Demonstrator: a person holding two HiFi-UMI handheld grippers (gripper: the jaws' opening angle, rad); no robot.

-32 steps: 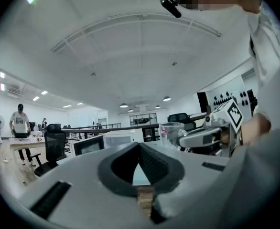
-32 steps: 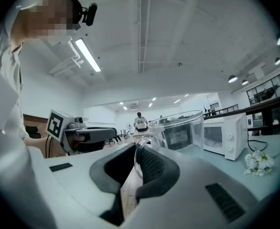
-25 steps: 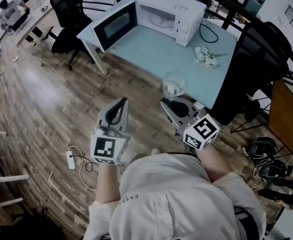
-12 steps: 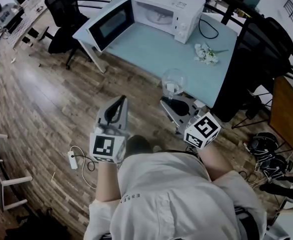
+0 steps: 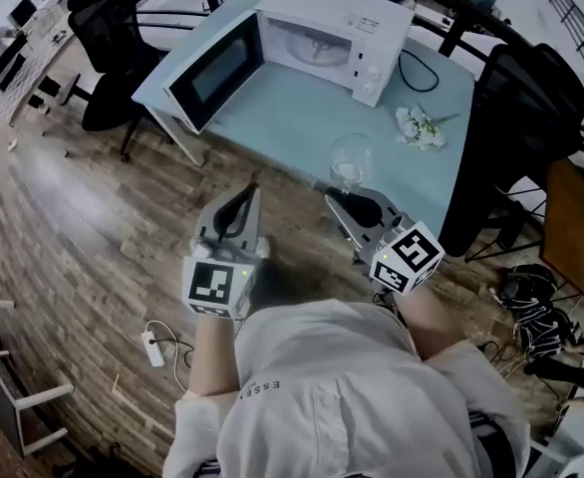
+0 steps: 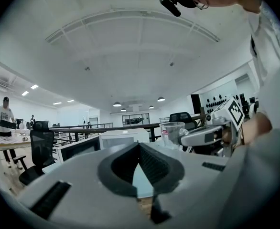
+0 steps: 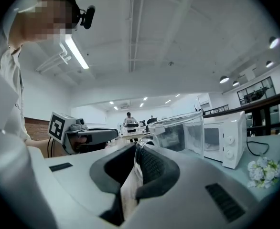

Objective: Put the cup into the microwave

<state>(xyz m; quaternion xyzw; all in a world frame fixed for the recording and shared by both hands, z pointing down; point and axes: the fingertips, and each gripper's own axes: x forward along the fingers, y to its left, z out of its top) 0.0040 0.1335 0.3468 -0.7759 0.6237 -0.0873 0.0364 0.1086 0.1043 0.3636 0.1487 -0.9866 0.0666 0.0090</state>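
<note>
A clear glass cup (image 5: 350, 161) hangs over the near edge of the light blue table (image 5: 292, 108), with my right gripper (image 5: 340, 193) shut on its side. In the right gripper view the cup (image 7: 180, 129) stands just past the pads (image 7: 152, 168), which pinch its wall. The white microwave (image 5: 324, 36) stands at the table's far side, its door (image 5: 212, 68) swung open to the left. It also shows right of the cup as the microwave (image 7: 223, 138). My left gripper (image 5: 249, 189) is held over the wooden floor left of the cup, shut and empty (image 6: 139, 149).
A bunch of white flowers (image 5: 419, 127) lies on the table's right part, with a black cable (image 5: 415, 68) behind the microwave. A black chair (image 5: 519, 108) stands to the right, an office chair (image 5: 108, 23) at the upper left. A power strip (image 5: 152, 349) lies on the floor.
Both grippers have moved forward toward the table and microwave, the right one carrying the cup with it. The cup has passed from in front of the table's edge to over it.
</note>
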